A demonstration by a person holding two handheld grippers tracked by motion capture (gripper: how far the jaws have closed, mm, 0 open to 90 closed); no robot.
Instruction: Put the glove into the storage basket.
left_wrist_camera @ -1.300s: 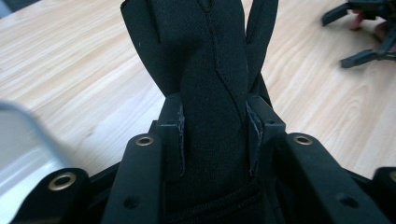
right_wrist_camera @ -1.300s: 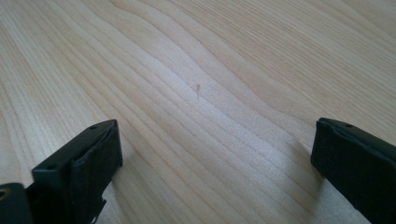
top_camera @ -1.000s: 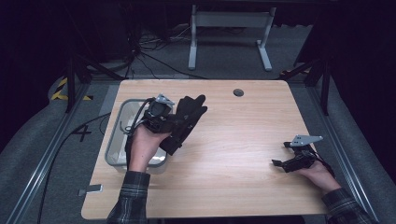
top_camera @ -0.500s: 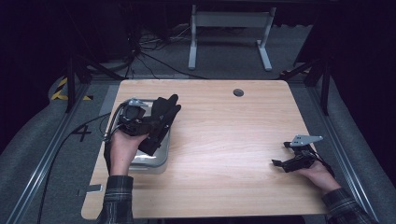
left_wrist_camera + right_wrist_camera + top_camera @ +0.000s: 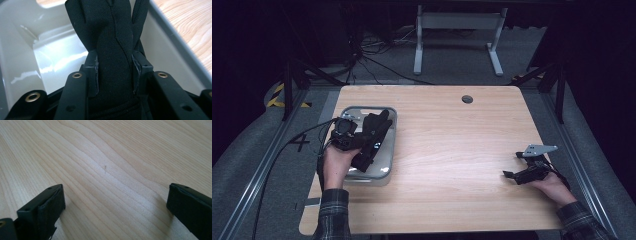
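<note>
A black fabric glove (image 5: 374, 136) hangs over a shiny metal tray (image 5: 388, 165) at the table's left side. My left gripper (image 5: 362, 142) is shut on the glove. In the left gripper view both jaws press on the glove (image 5: 113, 52), and the tray's pale inner wall (image 5: 30, 42) lies below and behind it. My right gripper (image 5: 517, 165) rests low at the table's right side, open. In the right gripper view its fingers (image 5: 47, 205) stand wide apart over bare wood (image 5: 107, 165).
The wooden table (image 5: 452, 150) has a small round hole (image 5: 467, 99) near its far edge. A cable (image 5: 282, 160) trails from my left gripper off the table's left side. A white metal frame (image 5: 457, 35) stands on the floor beyond the table.
My left gripper has carried the glove leftward from over the tabletop to above the metal tray. The right gripper has stayed where it was.
</note>
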